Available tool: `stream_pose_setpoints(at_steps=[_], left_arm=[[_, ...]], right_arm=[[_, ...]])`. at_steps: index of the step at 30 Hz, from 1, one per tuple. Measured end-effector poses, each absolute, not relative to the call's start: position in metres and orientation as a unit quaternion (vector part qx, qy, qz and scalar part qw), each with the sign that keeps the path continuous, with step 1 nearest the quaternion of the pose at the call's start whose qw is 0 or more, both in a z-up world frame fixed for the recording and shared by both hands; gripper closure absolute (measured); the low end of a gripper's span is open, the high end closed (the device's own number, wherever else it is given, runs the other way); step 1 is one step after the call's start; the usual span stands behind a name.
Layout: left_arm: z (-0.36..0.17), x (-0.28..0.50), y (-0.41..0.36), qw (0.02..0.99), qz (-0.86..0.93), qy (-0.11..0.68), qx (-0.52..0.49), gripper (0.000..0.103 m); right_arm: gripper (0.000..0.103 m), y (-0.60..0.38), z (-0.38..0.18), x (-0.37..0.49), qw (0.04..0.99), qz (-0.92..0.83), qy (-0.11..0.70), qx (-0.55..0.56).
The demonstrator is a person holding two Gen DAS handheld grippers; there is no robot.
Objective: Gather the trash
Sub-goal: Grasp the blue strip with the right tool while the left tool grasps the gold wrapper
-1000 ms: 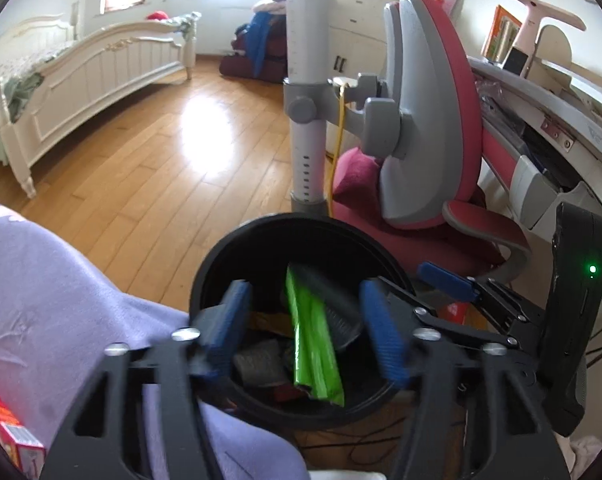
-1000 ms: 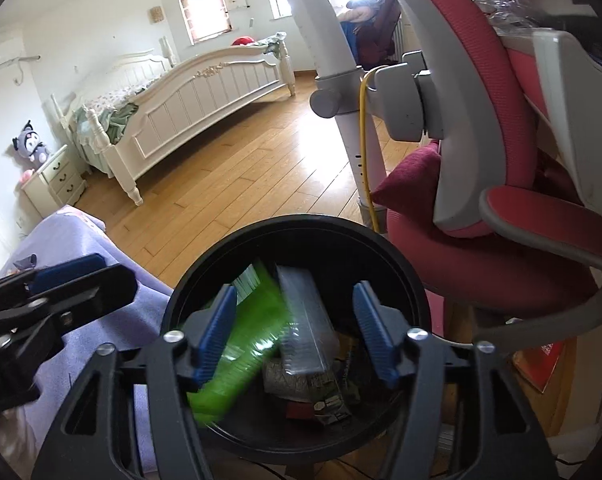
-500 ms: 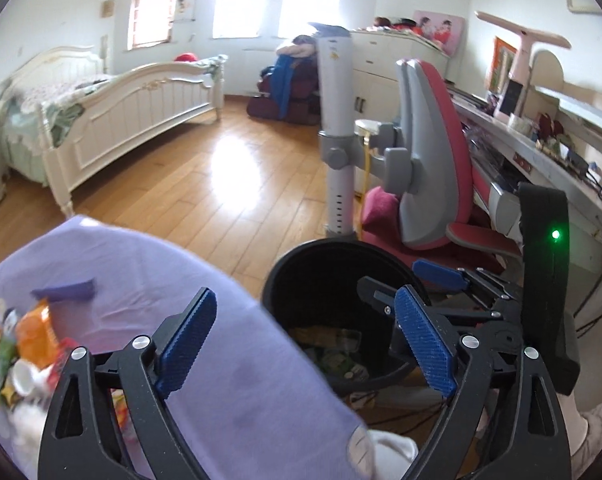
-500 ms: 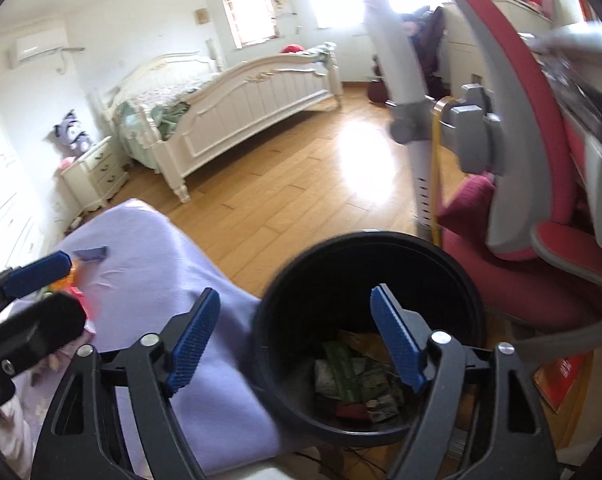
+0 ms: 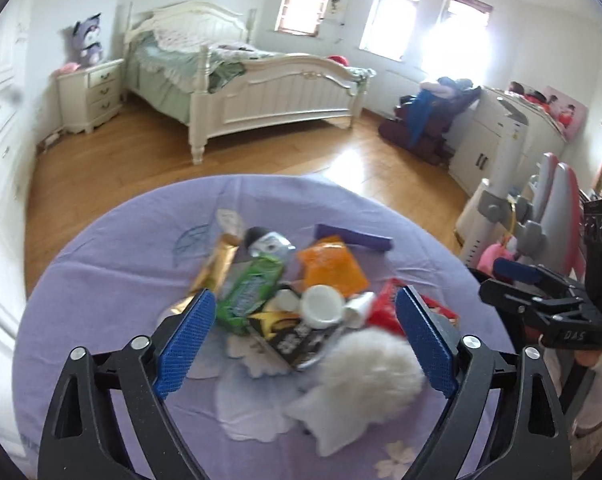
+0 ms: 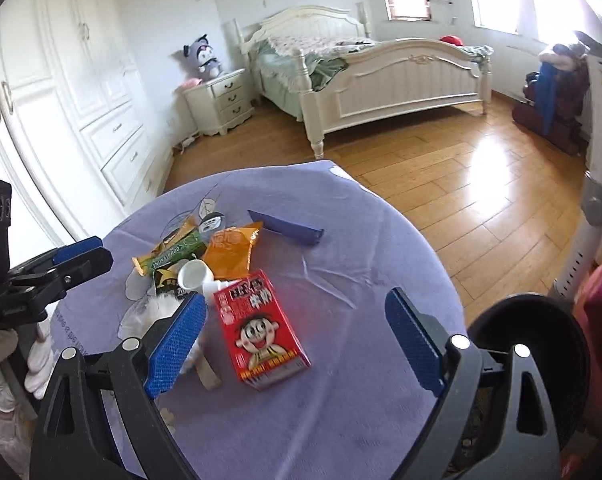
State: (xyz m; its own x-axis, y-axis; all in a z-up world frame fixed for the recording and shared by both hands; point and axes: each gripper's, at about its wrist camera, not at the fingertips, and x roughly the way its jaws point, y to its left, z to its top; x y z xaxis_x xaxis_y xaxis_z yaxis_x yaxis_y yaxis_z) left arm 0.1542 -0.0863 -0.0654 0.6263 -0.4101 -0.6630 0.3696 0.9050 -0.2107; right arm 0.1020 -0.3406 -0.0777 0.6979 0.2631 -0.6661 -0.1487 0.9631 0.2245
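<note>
A round table (image 6: 341,420) draped in a lilac cloth printed with pale flowers and leaves stands on a honey-coloured wooden floor (image 6: 453,184). Behind it the bedroom holds a white bed (image 5: 261,96) with green bedding, a white nightstand (image 5: 91,94) topped by a plush toy (image 5: 85,42), and tall white wardrobe doors (image 6: 61,92) along the wall. Three bright windows light the far wall, and a grey and pink chair (image 5: 549,216) sits at the right of the left wrist view.

The trash lies heaped near the middle of the table: a red milk carton (image 6: 261,328) with a cartoon face lying flat, an orange packet (image 6: 231,252), a green wrapper (image 5: 251,290), a gold wrapper (image 5: 217,264), a white cap (image 5: 321,306), a black packet (image 5: 297,338), a crumpled white tissue (image 5: 365,376) (blurred in the left wrist view) and a dark blue strip (image 6: 287,226) lying a little apart from the rest.

The black bin (image 6: 529,360) stands just beside the table's edge at the lower right of the right wrist view; the gripper's frame hides its inside.

The left gripper (image 5: 301,344) hangs over the heap, its jaws wide with nothing held, having just narrowed slightly after opening. The right gripper (image 6: 297,344) hangs over the red carton with jaws wide and nothing gripped, having just been opening.
</note>
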Motion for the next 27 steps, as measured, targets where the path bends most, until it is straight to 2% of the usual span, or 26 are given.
stream_pose_setpoints(at_steps=[1, 3, 4, 7, 13, 16, 17, 20, 27], left_arm=[[-0.07, 0.166, -0.071, 0.9, -0.206, 0.383, -0.03, 0.024], [-0.079, 0.184, -0.052, 0.894, -0.198, 0.4, -0.034, 0.031], [-0.085, 0.193, -0.045, 0.891, -0.196, 0.409, -0.03, 0.036], [-0.102, 0.215, -0.037, 0.878, -0.203, 0.434, -0.003, 0.047], [-0.119, 0.243, -0.043, 0.868, -0.216, 0.447, 0.024, 0.059], [-0.127, 0.257, -0.051, 0.864, -0.211, 0.454, 0.046, 0.07], [-0.129, 0.258, -0.054, 0.866, -0.208, 0.45, 0.059, 0.072], [-0.13, 0.256, -0.061, 0.878, -0.192, 0.43, 0.091, 0.088], [-0.113, 0.243, -0.036, 0.894, -0.181, 0.409, 0.002, 0.094]], right_arm=[[0.014, -0.335, -0.078, 0.116, 0.915, 0.12, 0.38, 0.07], [0.023, -0.325, -0.082, 0.143, 0.908, 0.131, 0.396, 0.049], [0.033, -0.32, -0.085, 0.158, 0.901, 0.144, 0.408, 0.035], [0.046, -0.302, -0.099, 0.197, 0.889, 0.14, 0.436, -0.028], [0.053, -0.284, -0.125, 0.248, 0.856, 0.158, 0.478, -0.121], [0.063, -0.273, -0.133, 0.259, 0.845, 0.176, 0.484, -0.142], [0.071, -0.272, -0.132, 0.26, 0.845, 0.178, 0.484, -0.144], [0.085, -0.271, -0.13, 0.257, 0.845, 0.179, 0.486, -0.136], [0.088, -0.283, -0.113, 0.229, 0.867, 0.175, 0.461, -0.067]])
